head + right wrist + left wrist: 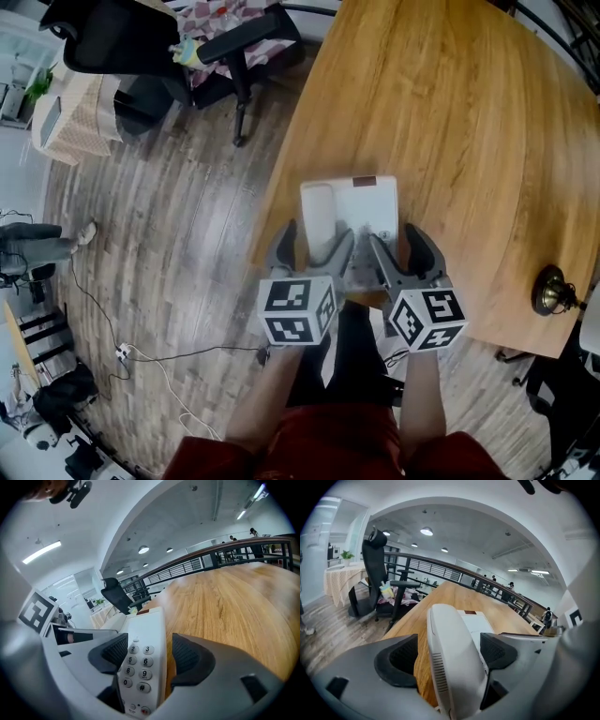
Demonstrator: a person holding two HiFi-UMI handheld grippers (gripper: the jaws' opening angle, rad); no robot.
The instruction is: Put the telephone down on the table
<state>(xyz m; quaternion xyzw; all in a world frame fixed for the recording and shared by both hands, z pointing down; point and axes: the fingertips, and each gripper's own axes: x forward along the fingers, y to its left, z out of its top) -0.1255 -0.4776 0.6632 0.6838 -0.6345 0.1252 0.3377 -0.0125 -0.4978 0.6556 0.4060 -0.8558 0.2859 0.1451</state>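
A white desk telephone (361, 208) lies on the wooden table (450, 112) close to its near edge, with its handset (318, 217) on the left side. My left gripper (316, 246) straddles the near end of the handset (452, 653); wood shows between the left pad and the handset, so the jaws stand open. My right gripper (396, 246) straddles the keypad side (140, 665), also open, with a thin gap at its right pad. Both grippers sit side by side at the table's edge.
A brass desk bell (553, 289) stands at the table's right near edge. A black office chair (141, 37) is on the wooden floor far left. A cable (141, 356) trails across the floor. The person's legs are below the grippers.
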